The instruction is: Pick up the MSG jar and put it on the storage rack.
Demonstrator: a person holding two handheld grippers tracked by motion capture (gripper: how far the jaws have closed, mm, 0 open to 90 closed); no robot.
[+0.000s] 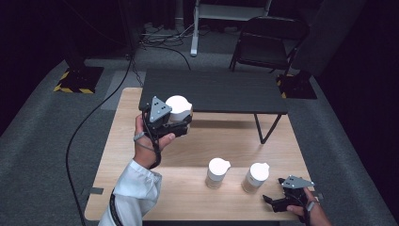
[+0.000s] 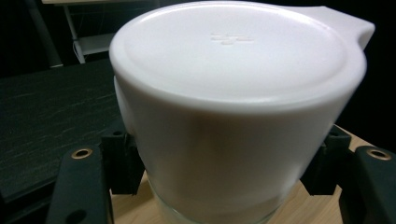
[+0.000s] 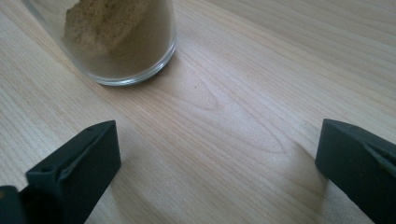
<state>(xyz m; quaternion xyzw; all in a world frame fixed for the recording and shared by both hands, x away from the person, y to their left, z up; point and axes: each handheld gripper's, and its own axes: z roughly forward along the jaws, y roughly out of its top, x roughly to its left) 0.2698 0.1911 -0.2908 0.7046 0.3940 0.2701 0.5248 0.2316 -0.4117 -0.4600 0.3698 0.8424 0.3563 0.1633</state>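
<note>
A glass jar with a white spouted lid [image 1: 178, 108] hangs above the wooden table, and my left gripper [image 1: 175, 126] is shut on it. In the left gripper view the jar's white lid [image 2: 233, 60] looms close, with the black jaws pressed against its sides. Two more white-lidded jars stand near the table's front: one [image 1: 217, 172] in the middle, the other [image 1: 255, 177] to its right. My right gripper [image 1: 272, 203] rests open at the front right corner. Between its spread jaws lies bare wood [image 3: 219, 135], and a glass jar of tan powder [image 3: 116, 37] stands just ahead.
A low dark shelf-table [image 1: 214, 92] stands across the back half of the wooden table [image 1: 188, 155], on thin black legs. A folding chair [image 1: 268, 42] and floor cables [image 1: 89, 117] lie beyond. Grey carpet surrounds the table.
</note>
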